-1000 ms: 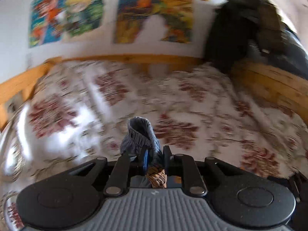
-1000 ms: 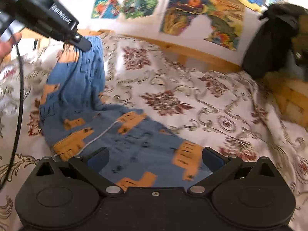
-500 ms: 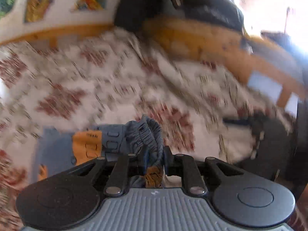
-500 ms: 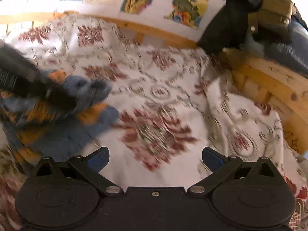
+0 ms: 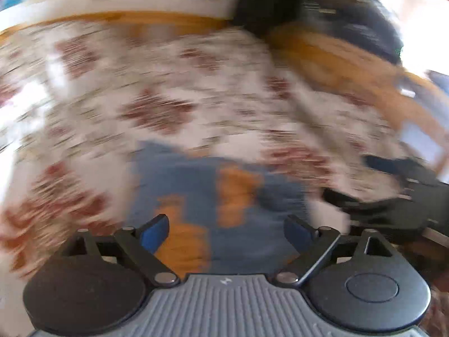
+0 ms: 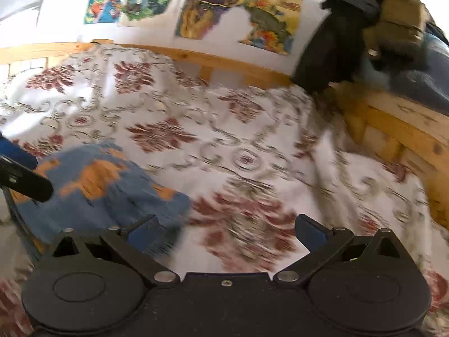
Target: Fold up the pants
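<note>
The blue pants [image 5: 202,185] with orange patches lie folded on the flowered bedspread, blurred by motion in the left wrist view. My left gripper [image 5: 226,231] hovers over them, open, its blue pads wide apart and holding nothing. In the right wrist view the pants [image 6: 101,185] lie at the lower left. My right gripper [image 6: 226,229] is open over bare bedspread just right of the pants, its left pad [image 6: 143,230] at the cloth's edge. A finger of the left gripper [image 6: 25,181] pokes in from the left above the pants.
The flowered bedspread [image 6: 238,146] covers the bed. A wooden bed frame [image 6: 393,123] runs along the back and right side. Dark clothes and bags [image 6: 364,36] are piled at the back right corner. Colourful posters [image 6: 241,8] hang on the wall. The right gripper [image 5: 393,196] shows at the left wrist view's right edge.
My left gripper has opened and let go of the pants' waistband, and the pants now lie flat on the bed. The right gripper stayed open and shifted slightly.
</note>
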Demonstrator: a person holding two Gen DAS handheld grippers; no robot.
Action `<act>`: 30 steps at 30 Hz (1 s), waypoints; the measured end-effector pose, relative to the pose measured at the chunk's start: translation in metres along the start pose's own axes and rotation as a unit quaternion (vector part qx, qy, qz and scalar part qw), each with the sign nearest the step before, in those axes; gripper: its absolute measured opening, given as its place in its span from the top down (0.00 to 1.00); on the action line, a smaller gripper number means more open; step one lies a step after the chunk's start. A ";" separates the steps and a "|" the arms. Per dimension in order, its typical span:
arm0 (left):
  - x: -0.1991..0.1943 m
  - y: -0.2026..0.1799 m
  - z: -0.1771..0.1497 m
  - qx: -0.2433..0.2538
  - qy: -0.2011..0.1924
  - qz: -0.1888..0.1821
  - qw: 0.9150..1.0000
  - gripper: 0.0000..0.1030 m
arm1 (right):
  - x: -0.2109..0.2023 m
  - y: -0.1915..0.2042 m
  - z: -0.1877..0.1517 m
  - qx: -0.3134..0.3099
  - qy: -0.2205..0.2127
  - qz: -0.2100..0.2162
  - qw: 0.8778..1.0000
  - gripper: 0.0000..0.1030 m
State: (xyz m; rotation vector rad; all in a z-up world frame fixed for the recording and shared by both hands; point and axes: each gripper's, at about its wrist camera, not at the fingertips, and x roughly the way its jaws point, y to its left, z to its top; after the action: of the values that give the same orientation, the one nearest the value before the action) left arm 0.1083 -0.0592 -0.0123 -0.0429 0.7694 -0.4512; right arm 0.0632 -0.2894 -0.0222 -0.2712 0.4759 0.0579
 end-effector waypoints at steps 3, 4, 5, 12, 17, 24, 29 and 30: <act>0.004 0.033 -0.009 -0.074 0.012 0.031 0.997 0.09 | 0.015 0.030 0.001 -0.036 0.037 0.007 0.999 0.01; 0.007 0.042 -0.013 -0.092 0.030 0.046 0.994 0.09 | 0.018 0.038 -0.002 -0.050 0.055 0.004 0.997 0.01; 0.014 0.050 -0.017 -0.108 0.061 0.067 0.990 0.09 | 0.019 0.042 -0.007 -0.059 0.062 -0.002 0.996 0.01; 0.005 0.060 -0.024 -0.083 0.108 0.099 0.986 0.07 | -0.014 0.026 -0.020 -0.031 0.043 -0.017 0.998 0.01; -0.020 0.057 -0.013 -0.118 0.007 0.090 0.989 0.02 | -0.015 0.037 0.000 -0.067 -0.009 -0.013 0.998 0.01; 0.035 0.063 0.001 -0.068 0.007 0.132 0.989 0.00 | 0.059 0.078 0.029 -0.174 -0.029 0.002 0.984 0.01; 0.033 0.081 -0.011 -0.106 0.001 0.105 0.989 0.00 | 0.088 0.046 0.018 -0.106 0.025 0.026 0.994 0.01; 0.033 0.080 -0.010 -0.104 0.005 0.107 0.989 0.00 | 0.085 0.036 0.020 -0.071 0.031 0.036 0.996 0.01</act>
State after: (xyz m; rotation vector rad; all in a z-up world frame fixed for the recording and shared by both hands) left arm 0.1528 0.0005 -0.0572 -0.1520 0.8183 -0.1652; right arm 0.1434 -0.2500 -0.0534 -0.3970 0.5444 0.1537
